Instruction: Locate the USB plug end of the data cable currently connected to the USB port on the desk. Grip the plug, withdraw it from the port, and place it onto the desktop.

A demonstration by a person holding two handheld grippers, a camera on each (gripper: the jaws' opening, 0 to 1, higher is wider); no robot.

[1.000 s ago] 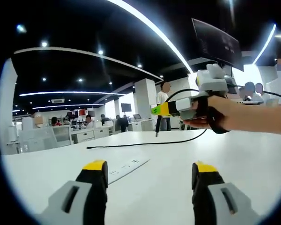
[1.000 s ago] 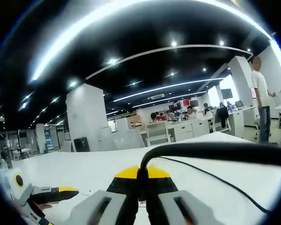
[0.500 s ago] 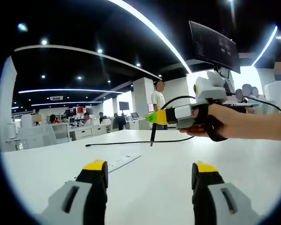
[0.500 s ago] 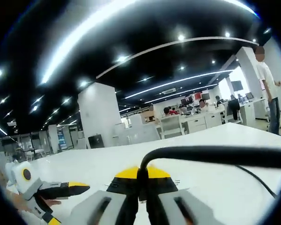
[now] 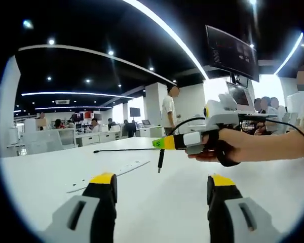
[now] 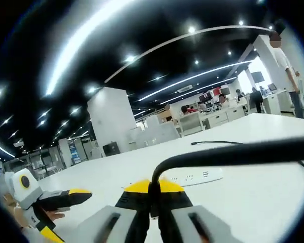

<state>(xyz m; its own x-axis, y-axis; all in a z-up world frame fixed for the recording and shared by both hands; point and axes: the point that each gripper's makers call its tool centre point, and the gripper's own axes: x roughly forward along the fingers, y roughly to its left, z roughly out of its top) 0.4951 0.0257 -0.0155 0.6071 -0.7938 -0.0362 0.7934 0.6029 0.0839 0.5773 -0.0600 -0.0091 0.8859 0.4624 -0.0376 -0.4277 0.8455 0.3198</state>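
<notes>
USB plug (image 5: 160,161) hangs free in the air, off the port, dangling below the right gripper's yellow tips in the left gripper view. It is above the white desk (image 5: 157,202), not touching it.

Data cable (image 6: 228,154) is black. In the right gripper view it runs up from between the right gripper (image 6: 153,195) jaws, bends and sweeps off to the right edge. The jaws are pinched together on it, no gap visible either side. In the left gripper view the right gripper (image 5: 164,143) comes in from the right, held in a person's hand (image 5: 213,152), roughly level, well above the desk. The cable loops back over the hand. The other end of the cable (image 5: 122,150) lies flat on the desk further back, with its tip pointing left.

Power strip (image 6: 190,177), white and long, lies flat on the desk ahead of the right gripper; sockets face up. In the left gripper view it (image 5: 122,169) sits ahead of the left jaw, angled away.

Left gripper (image 5: 162,190): jaws wide apart, nothing between them, low over bare desk. In the right gripper view it (image 6: 76,195) shows at lower left, held in a hand; yellow-tipped black fingers point right.

Background: open office, desks with seated people (image 5: 58,124), a standing person (image 5: 168,109), a dark ceiling-hung monitor (image 5: 230,50), strip lights.
</notes>
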